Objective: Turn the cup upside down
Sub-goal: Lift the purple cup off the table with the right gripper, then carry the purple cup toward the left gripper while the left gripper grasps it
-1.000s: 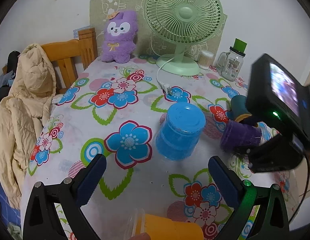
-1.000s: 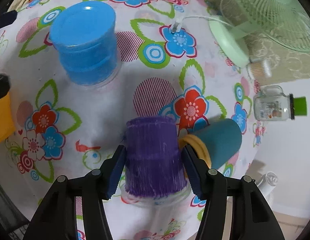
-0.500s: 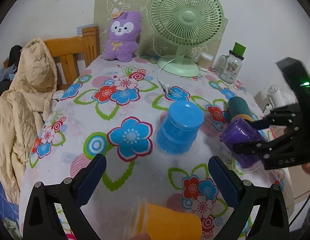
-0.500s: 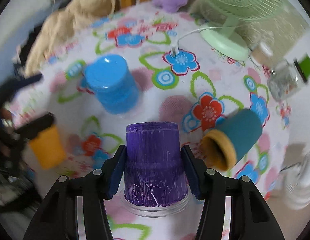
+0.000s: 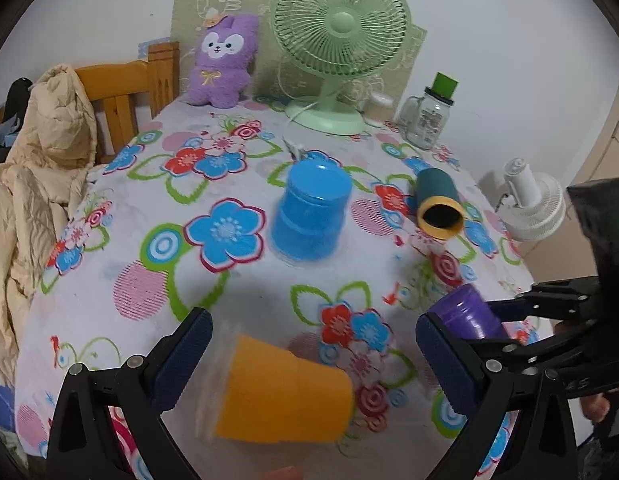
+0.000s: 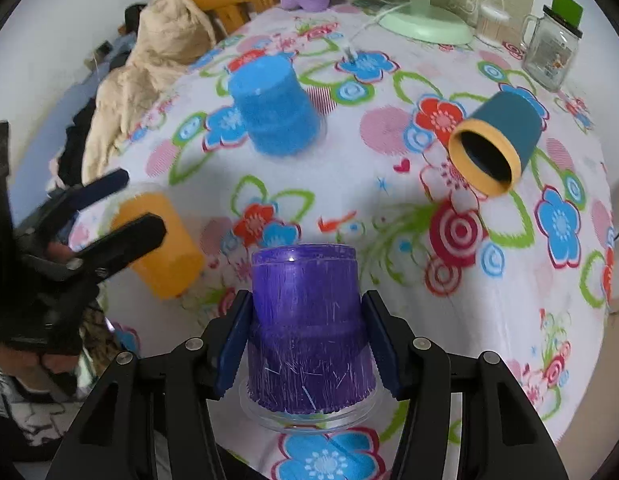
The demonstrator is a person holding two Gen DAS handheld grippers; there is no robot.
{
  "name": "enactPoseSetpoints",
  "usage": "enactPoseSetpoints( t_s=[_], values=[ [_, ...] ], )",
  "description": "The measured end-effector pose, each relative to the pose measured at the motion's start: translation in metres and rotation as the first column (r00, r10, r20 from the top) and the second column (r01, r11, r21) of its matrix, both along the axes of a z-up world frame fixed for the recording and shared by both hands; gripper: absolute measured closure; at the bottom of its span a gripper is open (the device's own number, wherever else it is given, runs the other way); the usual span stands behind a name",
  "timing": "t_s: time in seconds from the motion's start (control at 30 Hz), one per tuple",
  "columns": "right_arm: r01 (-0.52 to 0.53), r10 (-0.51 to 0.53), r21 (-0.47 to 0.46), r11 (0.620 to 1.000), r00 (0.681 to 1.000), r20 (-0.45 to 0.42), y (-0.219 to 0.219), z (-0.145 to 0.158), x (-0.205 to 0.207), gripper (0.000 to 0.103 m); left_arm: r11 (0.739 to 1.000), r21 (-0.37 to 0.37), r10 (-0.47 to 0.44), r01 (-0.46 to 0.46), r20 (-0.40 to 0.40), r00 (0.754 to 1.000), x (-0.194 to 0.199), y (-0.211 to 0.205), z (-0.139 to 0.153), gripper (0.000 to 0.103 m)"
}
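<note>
The right hand-held gripper (image 6: 305, 340) is clamped on the purple cup (image 6: 307, 328), its pads pressed against the cup's sides, closed end pointing away from the camera and clear rim toward it. In the left wrist view the cup hangs at the near right edge of the desk (image 5: 121, 216), well to the near side of the blue cup (image 5: 309, 216) — whether its rim touches the cloth I cannot tell.

The left hand-held gripper (image 5: 309, 356) has its jaws wide apart, either side of the orange cup (image 5: 283, 396), which lies on its side and touches neither pad. The blue cup stands inverted mid-desk; a teal cup (image 5: 437, 200) lies on its side to the right of it.

Risks, as I judge them: the purple cup is smooth and tapered, so a squeeze on the wider part could let it slide forward out of the pads as it is turned. It also sits near the desk edge — a careless release could send it to the floor. The orange cup may roll away from the blue one if one pad touches first.
</note>
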State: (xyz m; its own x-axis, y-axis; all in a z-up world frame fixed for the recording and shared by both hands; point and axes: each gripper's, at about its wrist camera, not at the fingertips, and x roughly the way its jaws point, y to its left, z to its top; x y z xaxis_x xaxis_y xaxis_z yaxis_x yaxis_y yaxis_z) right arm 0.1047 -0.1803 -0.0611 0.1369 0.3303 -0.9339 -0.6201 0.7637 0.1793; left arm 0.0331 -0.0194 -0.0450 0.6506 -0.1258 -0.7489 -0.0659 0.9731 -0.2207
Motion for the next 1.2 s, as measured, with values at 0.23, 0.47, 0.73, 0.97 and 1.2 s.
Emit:
enactPoseSetpoints(
  t_s=[0.23,0.47,0.73,0.97,1.2],
  values=[
    [-0.05,0.054,-0.147,0.988,0.998,0.027,0.0,-0.012,-0.016,0.042,1.0,-0.005,-0.008,0.008,-0.01,1.0,-0.009,-0.012,-0.004,0.0],
    [0.007,-0.002,-0.146,0.989,0.999,0.032,-0.01,-0.011,-0.012,0.032,1.0,0.003,-0.013,0.013,-0.007,1.0,-0.014,-0.017,-0.002,0.0],
    [0.013,-0.007,-0.143,0.99,0.999,0.043,-0.014,-0.002,-0.015,0.03,1.0,0.0,-0.019,0.019,-0.006,1.0,-0.017,-0.019,0.001,0.0],
    [0.008,0.001,-0.138,0.99,0.998,0.066,-0.018,0.004,-0.022,0.03,1.0,0.007,-0.027,0.027,-0.007,1.0,-0.019,-0.03,0.002,0.0],
    [0.015,-0.006,-0.119,0.993,0.997,0.076,-0.027,0.011,-0.025,0.029,0.999,0.005,-0.037,0.037,-0.008,0.999,-0.016,-0.039,0.004,0.0]
  ],
)
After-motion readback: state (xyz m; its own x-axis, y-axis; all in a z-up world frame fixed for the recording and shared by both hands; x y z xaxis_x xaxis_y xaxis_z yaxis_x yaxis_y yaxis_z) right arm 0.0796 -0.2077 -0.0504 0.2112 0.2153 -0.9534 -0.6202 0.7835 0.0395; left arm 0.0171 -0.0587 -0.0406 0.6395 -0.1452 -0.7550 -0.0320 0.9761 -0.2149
